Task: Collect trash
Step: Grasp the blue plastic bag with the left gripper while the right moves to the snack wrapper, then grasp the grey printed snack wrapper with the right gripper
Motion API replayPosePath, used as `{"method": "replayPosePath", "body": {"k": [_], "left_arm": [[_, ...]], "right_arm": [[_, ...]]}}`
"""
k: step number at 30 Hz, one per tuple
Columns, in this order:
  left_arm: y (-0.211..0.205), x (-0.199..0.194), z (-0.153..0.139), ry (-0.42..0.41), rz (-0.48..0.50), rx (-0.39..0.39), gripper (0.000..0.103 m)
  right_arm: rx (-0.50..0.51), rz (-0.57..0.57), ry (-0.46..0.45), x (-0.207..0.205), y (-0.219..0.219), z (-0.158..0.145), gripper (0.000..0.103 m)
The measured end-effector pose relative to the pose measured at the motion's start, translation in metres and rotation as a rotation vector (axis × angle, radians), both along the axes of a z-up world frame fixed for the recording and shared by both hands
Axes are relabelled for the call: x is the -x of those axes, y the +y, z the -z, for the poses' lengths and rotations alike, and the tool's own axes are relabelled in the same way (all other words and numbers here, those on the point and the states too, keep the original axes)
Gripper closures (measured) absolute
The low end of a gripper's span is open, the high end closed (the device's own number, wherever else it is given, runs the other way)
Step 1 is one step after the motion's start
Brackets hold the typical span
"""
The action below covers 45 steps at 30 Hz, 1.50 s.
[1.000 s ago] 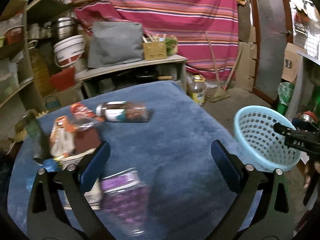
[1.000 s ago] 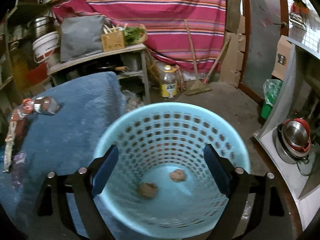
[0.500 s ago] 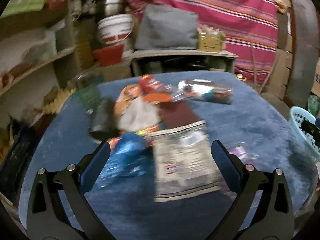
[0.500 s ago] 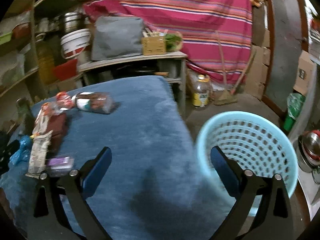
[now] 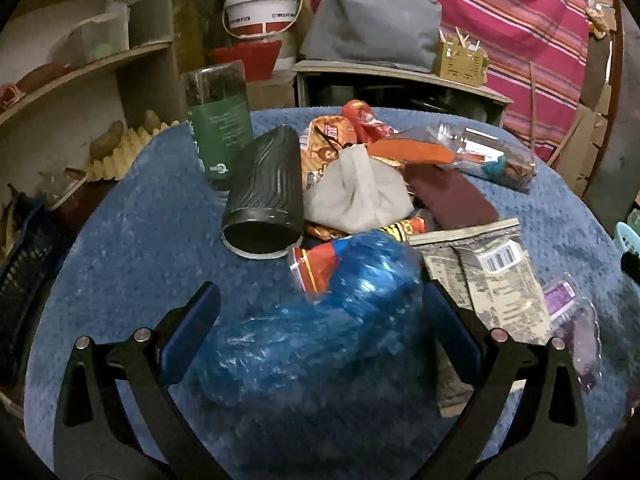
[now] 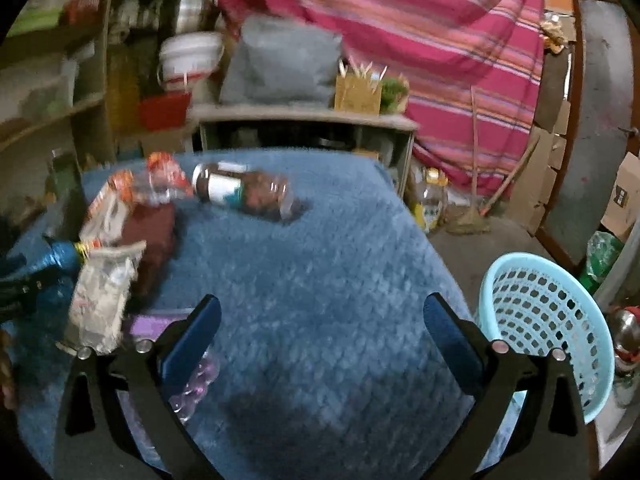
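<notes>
A pile of trash lies on the table's blue cloth [image 5: 120,280]. My left gripper [image 5: 320,316] is open and straddles a crinkled blue plastic bag [image 5: 360,276] without its pads pressing on it. Behind the bag are a black can [image 5: 264,196] on its side, a white wad [image 5: 356,192], a grey printed packet [image 5: 492,276], a clear bottle [image 5: 488,156] and a purple wrapper [image 5: 572,320]. My right gripper [image 6: 320,316] is open above bare cloth with nothing between its fingers. The purple wrapper [image 6: 192,380] lies by its left finger. The light blue basket [image 6: 540,312] stands off the table's right edge.
A green bottle [image 5: 218,120] stands upright at the table's back left. Shelves [image 5: 80,72], a white bucket [image 5: 260,8] and a grey cushion [image 5: 372,24] on a low bench lie beyond. An oil bottle [image 6: 432,200] and a broom [image 6: 476,208] are on the floor past the table.
My left gripper swung left to the trash pile and dropped close over the blue bag. My right gripper moved left from above the basket to over the cloth.
</notes>
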<state>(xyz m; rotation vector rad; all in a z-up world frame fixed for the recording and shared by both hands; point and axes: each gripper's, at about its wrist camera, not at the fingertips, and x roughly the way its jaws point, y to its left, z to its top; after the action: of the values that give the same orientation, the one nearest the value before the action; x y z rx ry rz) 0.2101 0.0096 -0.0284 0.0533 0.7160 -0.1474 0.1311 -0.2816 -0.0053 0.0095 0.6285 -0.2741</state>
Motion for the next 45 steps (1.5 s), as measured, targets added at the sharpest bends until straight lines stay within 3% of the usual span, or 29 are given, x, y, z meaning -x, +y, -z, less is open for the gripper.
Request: {"method": "replayPosePath", "body": {"k": [5, 10, 12, 14, 24, 33, 35, 39, 45], "left_arm": [[-0.003, -0.007, 0.004, 0.026, 0.025, -0.005, 0.006], [-0.006, -0.001, 0.005, 0.046, 0.086, -0.009, 0.038], [-0.005, 0.002, 0.004, 0.053, 0.105, -0.006, 0.060], [-0.002, 0.010, 0.001, 0.034, 0.105, -0.026, 0.066], [0.056, 0.033, -0.016, -0.044, -0.003, -0.044, 0.068], [0.092, 0.028, -0.019, -0.052, -0.075, -0.012, 0.068], [0.094, 0.027, -0.020, -0.055, -0.078, -0.007, 0.068], [0.095, 0.027, -0.020, -0.056, -0.079, 0.008, 0.068], [0.095, 0.028, -0.021, -0.055, -0.076, 0.021, 0.068]], "right_arm": [[-0.016, -0.003, 0.029, -0.009, 0.011, 0.005, 0.004], [-0.025, -0.032, 0.012, -0.009, 0.030, 0.003, 0.004], [-0.034, -0.043, 0.006, -0.010, 0.038, 0.001, 0.004], [-0.041, -0.059, 0.006, -0.011, 0.048, 0.001, 0.004], [0.000, -0.163, 0.024, -0.029, 0.112, 0.004, 0.004], [0.012, -0.213, 0.090, -0.051, 0.144, 0.018, 0.005], [0.008, -0.231, 0.112, -0.054, 0.147, 0.022, 0.012], [-0.006, -0.249, 0.145, -0.057, 0.150, 0.028, 0.015], [-0.015, -0.267, 0.165, -0.059, 0.153, 0.031, 0.038]]}}
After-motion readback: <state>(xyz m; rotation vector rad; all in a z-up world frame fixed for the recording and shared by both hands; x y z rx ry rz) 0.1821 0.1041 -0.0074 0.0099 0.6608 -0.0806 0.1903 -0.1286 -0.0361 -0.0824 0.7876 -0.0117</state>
